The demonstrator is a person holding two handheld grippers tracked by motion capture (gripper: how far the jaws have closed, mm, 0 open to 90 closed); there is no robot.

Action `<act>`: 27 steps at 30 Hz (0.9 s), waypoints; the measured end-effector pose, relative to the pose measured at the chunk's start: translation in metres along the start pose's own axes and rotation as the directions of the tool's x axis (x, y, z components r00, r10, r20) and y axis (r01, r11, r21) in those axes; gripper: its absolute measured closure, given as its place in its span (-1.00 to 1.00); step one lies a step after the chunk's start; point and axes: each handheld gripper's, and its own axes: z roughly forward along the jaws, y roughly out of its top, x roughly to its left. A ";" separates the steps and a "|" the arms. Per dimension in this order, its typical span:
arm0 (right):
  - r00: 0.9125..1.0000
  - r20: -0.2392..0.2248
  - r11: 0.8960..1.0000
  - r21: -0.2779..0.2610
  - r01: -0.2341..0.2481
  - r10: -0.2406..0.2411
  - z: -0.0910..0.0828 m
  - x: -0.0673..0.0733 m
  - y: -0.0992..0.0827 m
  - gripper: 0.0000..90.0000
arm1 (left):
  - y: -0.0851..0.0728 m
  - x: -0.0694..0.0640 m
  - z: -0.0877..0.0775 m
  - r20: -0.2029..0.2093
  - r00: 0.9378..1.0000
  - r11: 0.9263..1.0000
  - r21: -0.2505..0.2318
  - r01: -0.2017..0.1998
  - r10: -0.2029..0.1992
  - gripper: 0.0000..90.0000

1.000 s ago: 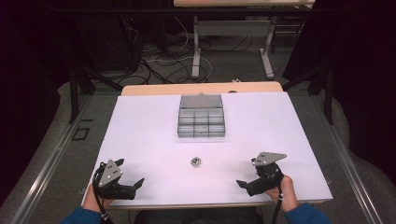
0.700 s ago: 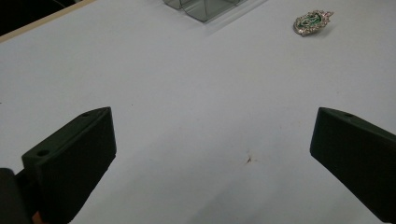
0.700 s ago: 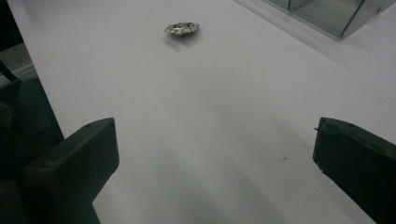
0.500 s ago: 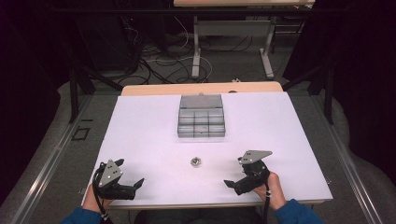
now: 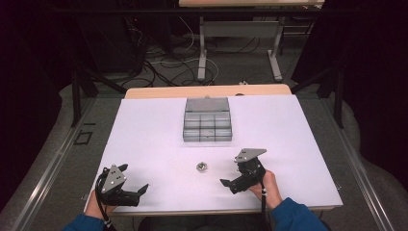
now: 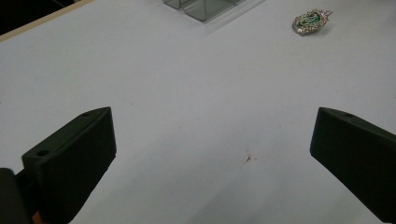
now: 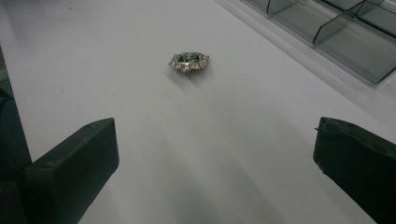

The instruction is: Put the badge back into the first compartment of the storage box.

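A small silver brooch with a green stone (image 5: 201, 167) lies on the white table top (image 5: 144, 134), a little in front of a grey divided organiser box (image 5: 207, 126). My right gripper (image 5: 232, 181) is open just right of the brooch, jaws pointing left toward it; the brooch (image 7: 188, 61) lies ahead of the jaws, slightly left of their midline. My left gripper (image 5: 132, 181) rests open at the front left corner, well away from the brooch (image 6: 311, 21), which lies far ahead at the upper right. Nothing is between either pair of jaws.
The organiser box (image 7: 336, 28) has several clear compartments and stands mid-table toward the back. A wooden strip (image 5: 207, 91) edges the far side. Beyond the table are floor cables and desk legs (image 5: 202, 53). Wide bare table surface lies on both sides of the box.
My right gripper has moved left and forward from the front right area to just beside the brooch. The left gripper has stayed put.
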 end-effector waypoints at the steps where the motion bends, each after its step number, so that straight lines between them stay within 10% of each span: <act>1: 1.000 0.000 1.000 0.000 0.000 0.000 0.000 0.000 0.000 -1.00 | 0.000 0.000 0.000 0.000 1.000 1.000 0.001 0.000 0.000 -0.99; 27: 0.999 -0.013 0.999 0.040 -0.036 0.037 0.052 -0.001 0.028 -0.92 | 0.000 0.000 0.000 0.005 1.000 1.000 -0.001 0.002 -0.002 -0.99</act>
